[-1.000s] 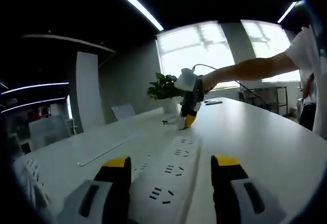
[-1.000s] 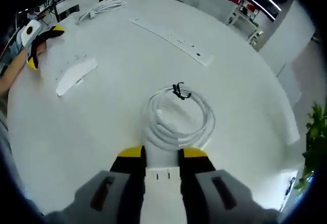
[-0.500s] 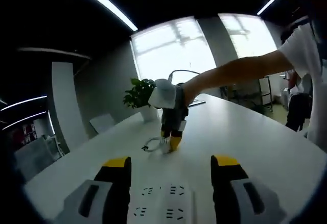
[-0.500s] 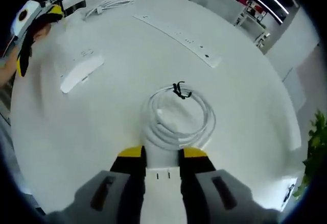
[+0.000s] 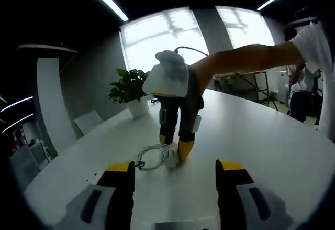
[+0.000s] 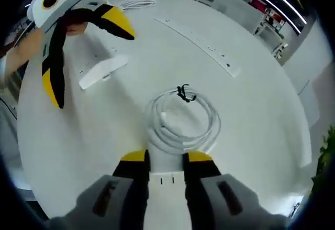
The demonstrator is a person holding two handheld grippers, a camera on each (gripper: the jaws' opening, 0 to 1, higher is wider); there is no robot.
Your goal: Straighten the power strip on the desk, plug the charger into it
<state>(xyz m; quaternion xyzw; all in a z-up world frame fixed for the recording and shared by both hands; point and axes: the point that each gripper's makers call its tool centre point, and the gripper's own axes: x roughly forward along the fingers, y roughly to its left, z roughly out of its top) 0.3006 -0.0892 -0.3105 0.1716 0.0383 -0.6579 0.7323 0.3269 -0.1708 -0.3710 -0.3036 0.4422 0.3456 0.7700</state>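
Observation:
The white power strip (image 6: 102,72) lies flat on the round white desk (image 6: 251,135), off to the left in the right gripper view. My left gripper (image 6: 94,68) hangs over it there, jaws spread wide and holding nothing. In its own view the left gripper (image 5: 175,167) stands open, and a pale edge of the strip (image 5: 183,225) shows at the very bottom. My right gripper (image 6: 166,159) is shut on the white charger (image 6: 166,180), whose coiled white cable (image 6: 183,120) rests on the desk just ahead. From the left gripper view the right gripper (image 5: 175,146) points down at the coil (image 5: 154,156).
A long flat socket bar (image 6: 201,41) runs across the far desk, with another white cable bundle (image 6: 138,0) beyond it. A potted plant (image 5: 128,86) stands at the desk's far end by the windows. A person's arm (image 5: 246,62) reaches in from the right.
My left gripper has lifted off the power strip and come nearer the right gripper; the strip has slid out of its view. The right gripper and charger have stayed put.

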